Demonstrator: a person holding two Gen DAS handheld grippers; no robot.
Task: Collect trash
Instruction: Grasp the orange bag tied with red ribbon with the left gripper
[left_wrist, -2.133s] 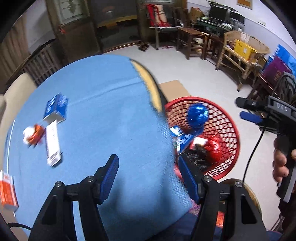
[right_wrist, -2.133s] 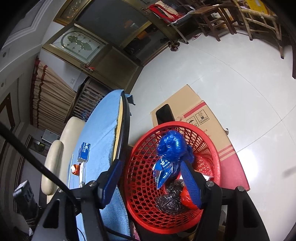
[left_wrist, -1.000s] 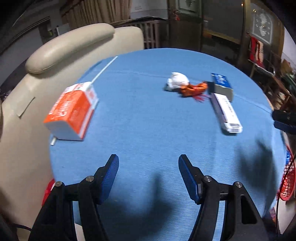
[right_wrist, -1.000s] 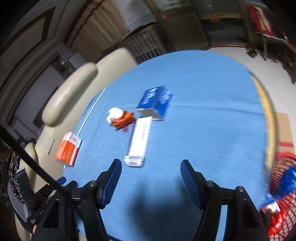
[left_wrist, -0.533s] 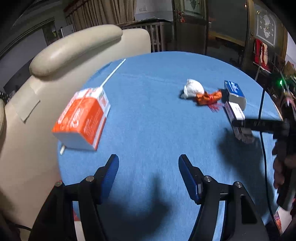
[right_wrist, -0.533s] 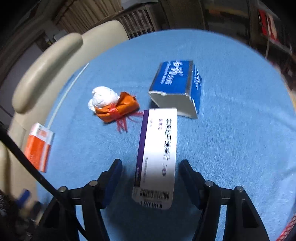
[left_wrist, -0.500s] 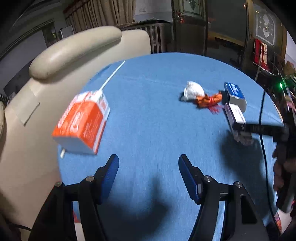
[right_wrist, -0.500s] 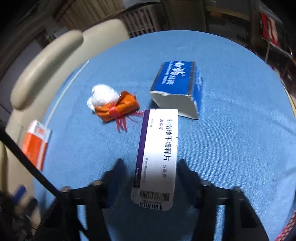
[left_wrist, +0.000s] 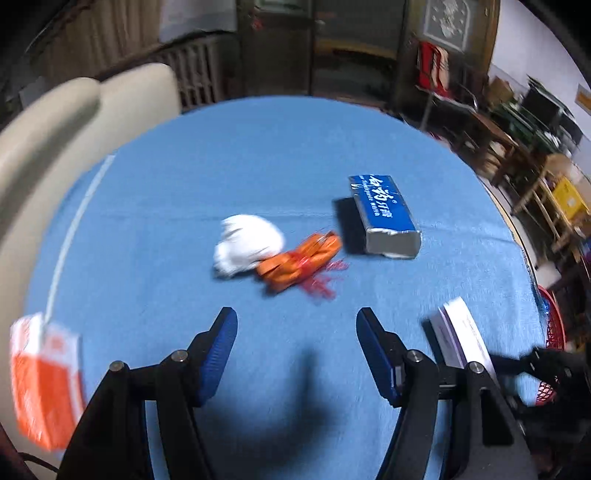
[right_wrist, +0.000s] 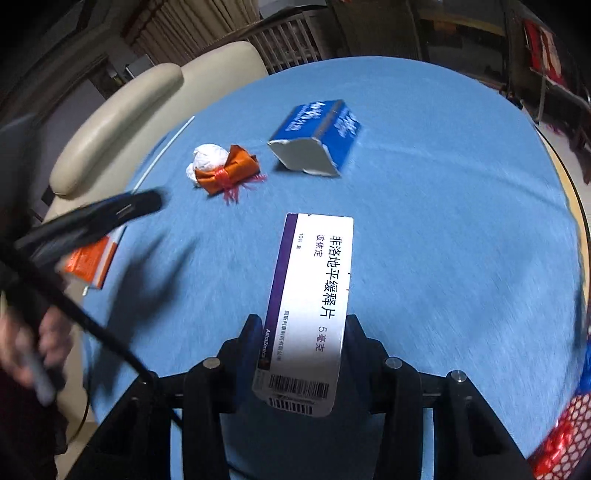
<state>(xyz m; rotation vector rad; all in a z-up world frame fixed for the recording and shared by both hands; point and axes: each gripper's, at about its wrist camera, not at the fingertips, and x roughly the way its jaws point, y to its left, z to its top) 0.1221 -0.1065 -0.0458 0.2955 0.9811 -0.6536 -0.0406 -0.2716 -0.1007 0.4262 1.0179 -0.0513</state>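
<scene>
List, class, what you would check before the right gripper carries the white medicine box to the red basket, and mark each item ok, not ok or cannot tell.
1. Right gripper jaws shut on white medicine box: ok.
2. Box lifted clear of blue tablecloth: cannot tell.
3. Red basket in sight: ok.
4. Left gripper empty, jaws open: ok.
5. Blue box out of the way: ok.

A long white cardboard medicine box with a purple edge (right_wrist: 308, 310) reads "非洛地平缓释片", "波依定", "5 毫克", "10片", and "AstraZeneca" along the purple edge, with a barcode at its near end. The far blue cardboard carton (right_wrist: 317, 138) bears white Chinese characters, too blurred to read.
</scene>
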